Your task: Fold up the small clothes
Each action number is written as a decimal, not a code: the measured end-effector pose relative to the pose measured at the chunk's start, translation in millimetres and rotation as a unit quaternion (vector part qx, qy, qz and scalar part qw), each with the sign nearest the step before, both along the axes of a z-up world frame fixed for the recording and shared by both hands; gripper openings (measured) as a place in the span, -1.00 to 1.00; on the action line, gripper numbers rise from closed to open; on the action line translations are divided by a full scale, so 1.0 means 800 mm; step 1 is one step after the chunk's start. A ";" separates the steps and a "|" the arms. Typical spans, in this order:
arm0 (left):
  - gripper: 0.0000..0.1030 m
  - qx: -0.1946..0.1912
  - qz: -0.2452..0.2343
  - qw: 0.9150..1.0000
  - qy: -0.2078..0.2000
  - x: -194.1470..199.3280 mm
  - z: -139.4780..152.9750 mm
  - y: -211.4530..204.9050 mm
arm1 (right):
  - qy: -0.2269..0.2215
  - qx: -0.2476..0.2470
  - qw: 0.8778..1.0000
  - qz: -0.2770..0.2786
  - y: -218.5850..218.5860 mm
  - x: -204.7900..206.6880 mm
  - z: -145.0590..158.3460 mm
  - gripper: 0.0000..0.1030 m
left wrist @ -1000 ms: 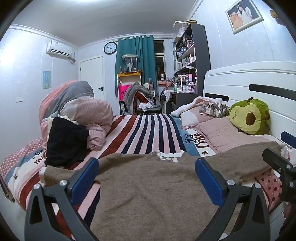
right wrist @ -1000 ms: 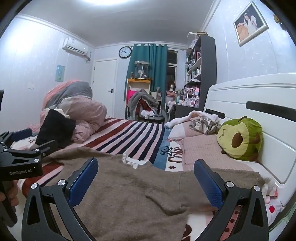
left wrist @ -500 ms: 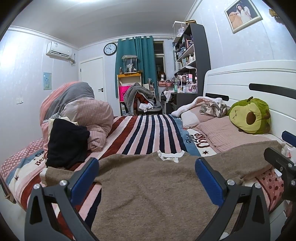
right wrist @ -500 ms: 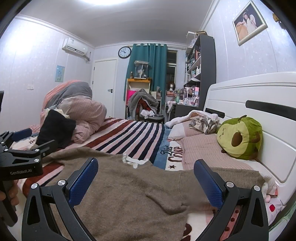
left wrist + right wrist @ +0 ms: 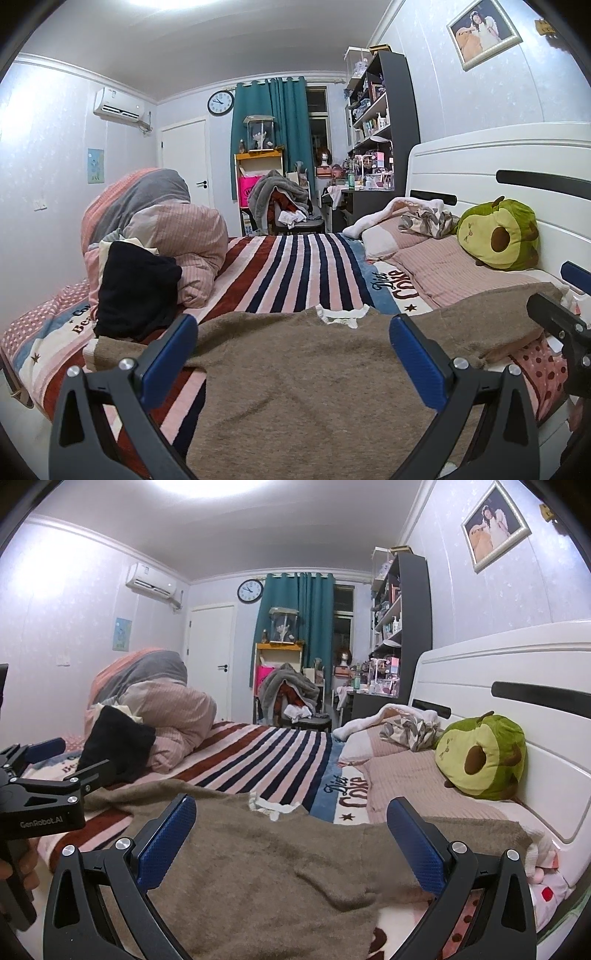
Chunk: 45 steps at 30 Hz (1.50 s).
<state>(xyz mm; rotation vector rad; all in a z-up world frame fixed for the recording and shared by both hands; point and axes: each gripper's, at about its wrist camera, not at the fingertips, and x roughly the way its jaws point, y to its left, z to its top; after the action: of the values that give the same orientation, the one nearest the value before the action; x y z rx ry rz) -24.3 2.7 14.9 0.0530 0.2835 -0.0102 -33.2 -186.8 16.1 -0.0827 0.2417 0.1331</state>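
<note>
A brown sweater lies spread flat across the near end of the bed, white collar pointing far. Left gripper and right gripper hover over it, jaws wide, holding nothing. A black garment leans on rolled bedding at far left; an avocado plush sits right, perhaps touching the headboard.

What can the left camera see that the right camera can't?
Only the left wrist view shows the right tongs poking in at its right edge, and the sweater's left sleeve end on the stripes. Only the right wrist view shows the left tongs at its left edge, with a hand holding them. Both views show the brown sweater spread flat on the striped bed, the avocado plush, the clock, and open tongs in front.
</note>
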 end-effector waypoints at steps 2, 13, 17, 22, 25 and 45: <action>0.99 0.000 0.003 1.000 -0.002 -0.001 0.001 0.002 | -0.001 0.003 1.000 0.003 -0.001 0.001 0.001 0.99; 0.99 -0.006 0.011 1.000 -0.006 -0.002 0.002 0.011 | -0.003 0.003 1.000 0.004 -0.001 0.000 -0.004 0.99; 0.99 -0.008 0.009 1.000 -0.007 -0.002 0.001 0.011 | -0.014 0.019 1.000 0.009 -0.005 -0.005 -0.006 0.99; 0.99 -0.009 0.005 1.000 -0.013 -0.002 -0.001 0.020 | -0.004 0.032 0.999 0.014 -0.006 0.001 -0.005 0.99; 0.99 -0.013 0.002 1.000 -0.016 -0.001 -0.002 0.027 | -0.007 0.038 0.999 0.007 -0.003 0.001 -0.007 0.99; 0.99 -0.068 0.047 0.996 0.036 0.082 -0.065 0.223 | 0.120 0.046 0.987 0.094 0.104 0.092 -0.063 0.99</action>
<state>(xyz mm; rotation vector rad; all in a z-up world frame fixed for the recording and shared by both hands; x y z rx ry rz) 41.1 181.1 -37.3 -0.0956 0.3562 0.0629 40.3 -103.5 -34.0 0.0030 0.4681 0.3420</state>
